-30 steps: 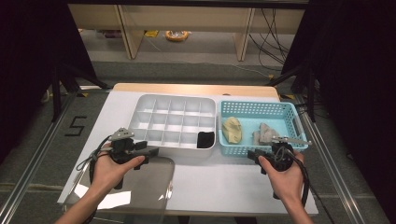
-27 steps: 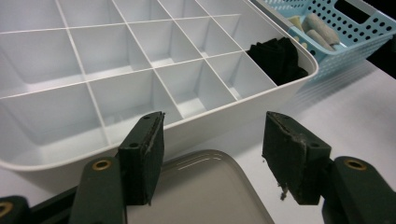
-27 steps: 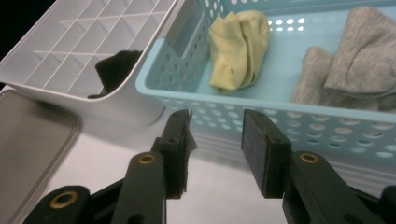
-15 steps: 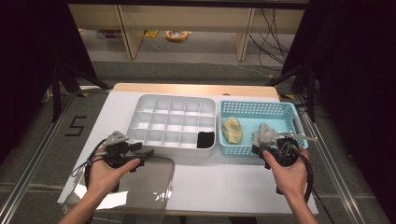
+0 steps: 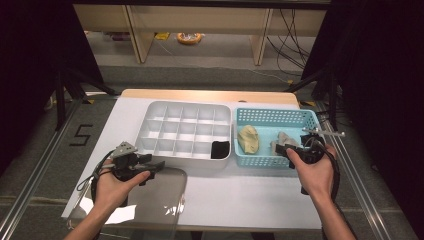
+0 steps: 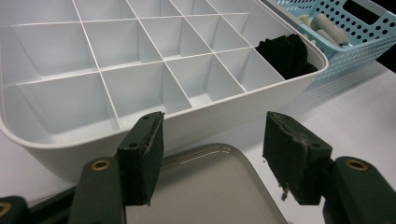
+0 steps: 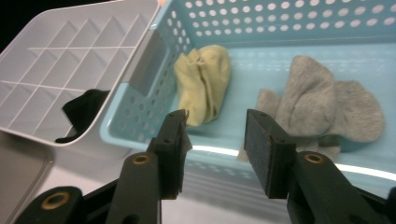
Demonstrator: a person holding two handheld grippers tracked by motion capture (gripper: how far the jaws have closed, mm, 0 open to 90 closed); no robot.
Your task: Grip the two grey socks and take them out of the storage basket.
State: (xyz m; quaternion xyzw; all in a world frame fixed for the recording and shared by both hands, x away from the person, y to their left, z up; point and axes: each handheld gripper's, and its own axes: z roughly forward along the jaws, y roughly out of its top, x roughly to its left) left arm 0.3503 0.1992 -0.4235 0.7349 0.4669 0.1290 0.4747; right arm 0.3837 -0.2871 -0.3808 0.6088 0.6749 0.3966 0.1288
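Reaching in from the near edge of the table (image 5: 260, 200), the person's two forearms run forward, each hand wrapped around a hand-held gripper.

Right side: the right hand (image 5: 314, 172) grasps the right gripper (image 5: 289, 150) with the knuckles up and the wrist nearly straight, and the gripper points forward over the near wall of the blue basket (image 5: 272, 116). Its jaws have just been opening; they stand apart with nothing between the pads. In the right gripper view the right gripper (image 7: 217, 151) sits just above the basket's near rim, with the grey sock (image 7: 322, 105) ahead and slightly to one side and the yellow sock (image 7: 203, 81) to the other. Both socks lie on the basket (image 7: 289, 28) floor, apart from one another.

Left side: the left hand (image 5: 116, 187) holds the left gripper (image 5: 155, 166) low, angled toward the white divided tray (image 5: 185, 131). Its jaws are spread and clasp nothing. In the left gripper view the left gripper (image 6: 212, 156) hangs over the edge of a clear lid (image 6: 205, 186) that lies flat on the table just in front of the tray (image 6: 154, 70).

A black sock (image 5: 220, 148) fills the tray's near right compartment, beside the basket.
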